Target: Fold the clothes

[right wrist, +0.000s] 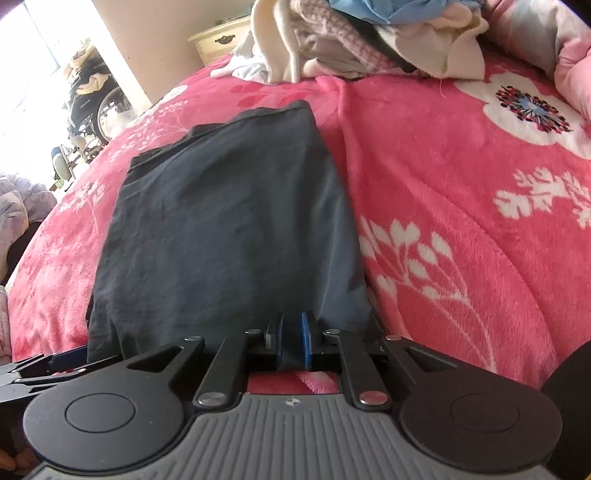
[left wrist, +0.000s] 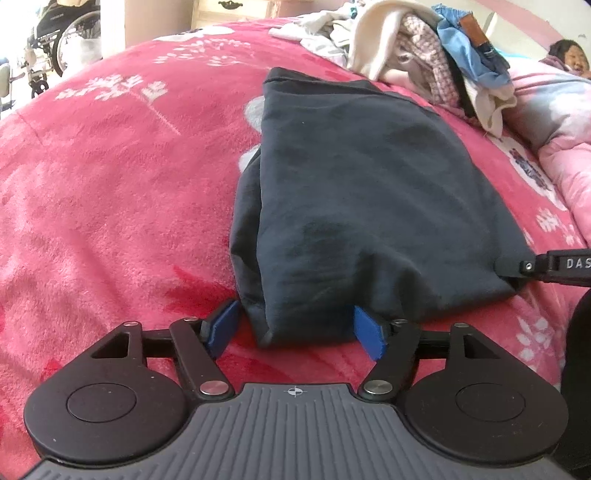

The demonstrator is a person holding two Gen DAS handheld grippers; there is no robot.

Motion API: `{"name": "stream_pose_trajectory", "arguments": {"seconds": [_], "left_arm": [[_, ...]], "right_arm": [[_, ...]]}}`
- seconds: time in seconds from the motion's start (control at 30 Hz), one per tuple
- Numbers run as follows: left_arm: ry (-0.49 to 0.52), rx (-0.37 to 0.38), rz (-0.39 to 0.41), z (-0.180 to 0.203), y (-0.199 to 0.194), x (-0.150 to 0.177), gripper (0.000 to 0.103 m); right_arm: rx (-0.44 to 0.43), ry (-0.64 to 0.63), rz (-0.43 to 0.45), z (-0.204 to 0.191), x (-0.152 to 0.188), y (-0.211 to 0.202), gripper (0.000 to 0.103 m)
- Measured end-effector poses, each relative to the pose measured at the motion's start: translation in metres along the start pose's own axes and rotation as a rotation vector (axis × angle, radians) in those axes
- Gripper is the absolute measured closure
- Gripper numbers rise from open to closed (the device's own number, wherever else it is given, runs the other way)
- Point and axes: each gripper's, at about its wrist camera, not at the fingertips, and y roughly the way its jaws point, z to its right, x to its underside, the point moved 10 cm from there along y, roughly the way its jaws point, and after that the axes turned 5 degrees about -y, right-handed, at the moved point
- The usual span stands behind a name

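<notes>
Right gripper [right wrist: 291, 341] pinches dark garment [right wrist: 229, 229]; clothes pile [right wrist: 354, 40] lies beyond.

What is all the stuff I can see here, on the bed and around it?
Dark garment: one, navy-black, folded long, lying mid-bed in front of both grippers.
Blanket: one, pink-red with white flower and leaf prints, covering the bed.
Clothes pile: one heap, cream, pink-knit, blue and white pieces, at the far end of the bed.
Pink quilt: one, pale pink, far right; a person lies there.
Dresser: one, cream with dark handle, beyond the bed.
Wheelchair: one, black, far left by the bright window.
Left gripper: black with blue pads, open around the garment's near left corner.
Right gripper: black with blue pads, shut on the garment's near right edge.
</notes>
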Motion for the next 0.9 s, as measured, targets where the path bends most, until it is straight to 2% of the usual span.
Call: {"name": "stream_pose_trajectory", "arguments": {"seconds": [0.23,0.43,0.6,0.8,0.9], "left_arm": [[-0.008,-0.019,-0.014,-0.001,0.001,0.002,0.030],[0.003,-0.032,-0.028,0.000,0.003,0.002,0.020],[-0.009,-0.032,-0.025,0.002,0.004,0.002,0.009],[-0.056,-0.021,-0.014,-0.001,-0.003,-0.001,0.005],[-0.074,-0.001,0.029,-0.003,-0.014,-0.005,0.002]], "right_arm": [[-0.015,0.031,0.007,0.003,-0.002,-0.001,0.087],[0.046,-0.016,0.210,0.004,-0.026,-0.035,0.084],[0.027,-0.049,0.171,-0.004,-0.019,-0.028,0.084],[0.007,-0.038,0.168,-0.006,-0.019,-0.028,0.084],[0.006,-0.031,0.156,-0.006,-0.018,-0.026,0.084]]}}
